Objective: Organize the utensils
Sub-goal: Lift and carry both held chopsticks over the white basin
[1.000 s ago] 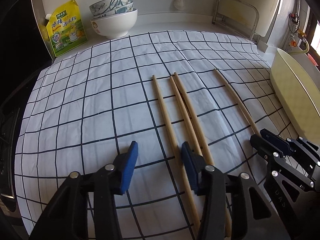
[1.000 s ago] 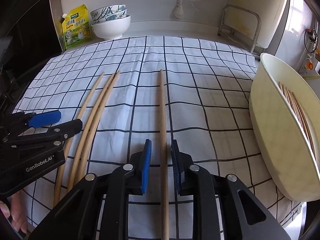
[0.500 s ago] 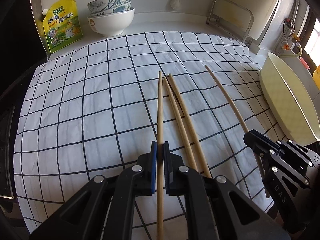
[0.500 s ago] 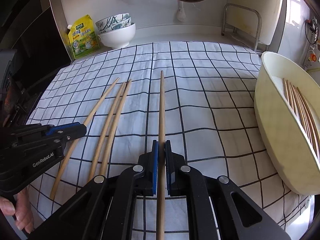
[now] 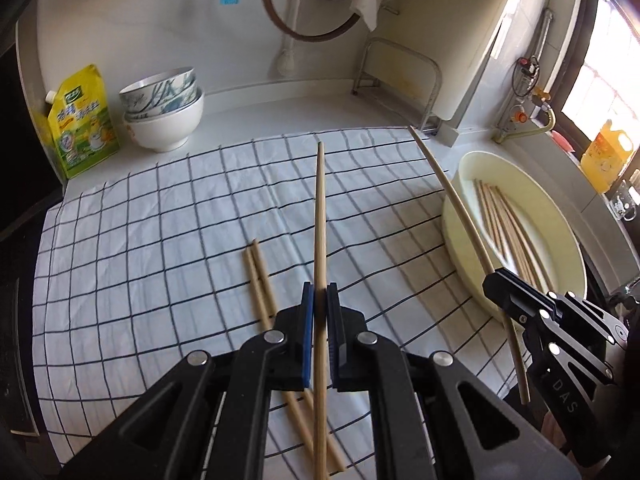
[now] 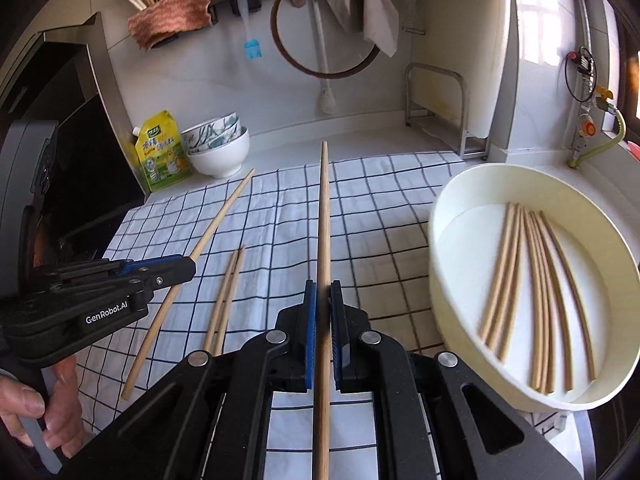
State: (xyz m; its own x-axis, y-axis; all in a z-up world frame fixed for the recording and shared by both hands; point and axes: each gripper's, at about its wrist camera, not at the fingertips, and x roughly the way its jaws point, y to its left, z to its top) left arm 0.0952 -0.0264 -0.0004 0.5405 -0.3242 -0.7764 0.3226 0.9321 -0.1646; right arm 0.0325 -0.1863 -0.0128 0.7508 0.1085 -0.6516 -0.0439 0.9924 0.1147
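- Both grippers have lifted a chopstick each off the cloth (image 5: 160,240) since half a second ago; two chopsticks (image 5: 260,284) remain lying there.
- Left gripper (image 5: 319,304) pinches its chopstick (image 5: 320,216) fully closed; right gripper (image 6: 323,300) likewise clamps its own stick (image 6: 323,220).
- Risk: either long stick may pivot or catch the basin (image 6: 448,304) rim.

I count 2 grippers, left gripper (image 5: 319,300) and right gripper (image 6: 323,300), with 1 chopstick (image 5: 319,216) clamped in the left and 1 chopstick (image 6: 323,216) in the right. 2 loose chopsticks (image 6: 226,296) lie together on 1 checked cloth (image 6: 384,208). 1 cream tub (image 6: 452,280) holds about 7 chopsticks (image 6: 540,292). 2 stacked bowls (image 6: 218,148), 1 yellow pouch (image 6: 162,156).
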